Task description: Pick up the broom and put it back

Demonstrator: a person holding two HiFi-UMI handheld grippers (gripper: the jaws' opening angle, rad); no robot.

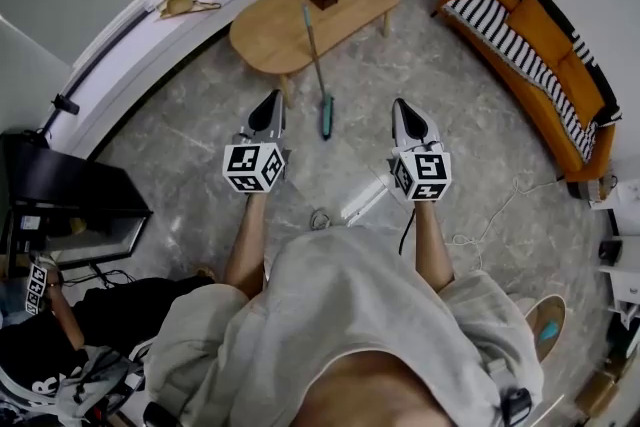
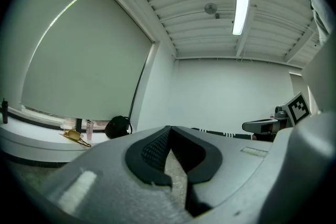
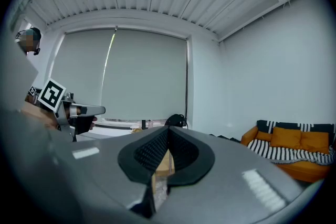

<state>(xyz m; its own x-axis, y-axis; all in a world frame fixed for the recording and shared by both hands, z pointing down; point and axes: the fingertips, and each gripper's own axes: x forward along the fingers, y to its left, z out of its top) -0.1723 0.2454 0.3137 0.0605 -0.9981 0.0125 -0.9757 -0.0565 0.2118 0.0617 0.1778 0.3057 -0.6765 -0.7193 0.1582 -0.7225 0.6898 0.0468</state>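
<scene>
Grey-jawed left gripper (image 1: 272,100) and right gripper (image 1: 402,105) are pointing forward side by side, both clenched empty, facing the broom (image 1: 317,65).

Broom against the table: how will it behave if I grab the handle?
The broom looks thin-handled, so probably light and stiff. Its teal head is at one end, so it may swing. Leaning on the table, it could slide if nudged.

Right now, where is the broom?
In the head view, the broom stands with its teal head on the floor just ahead, between the left gripper and right gripper, its handle reaching over the wooden table.
</scene>
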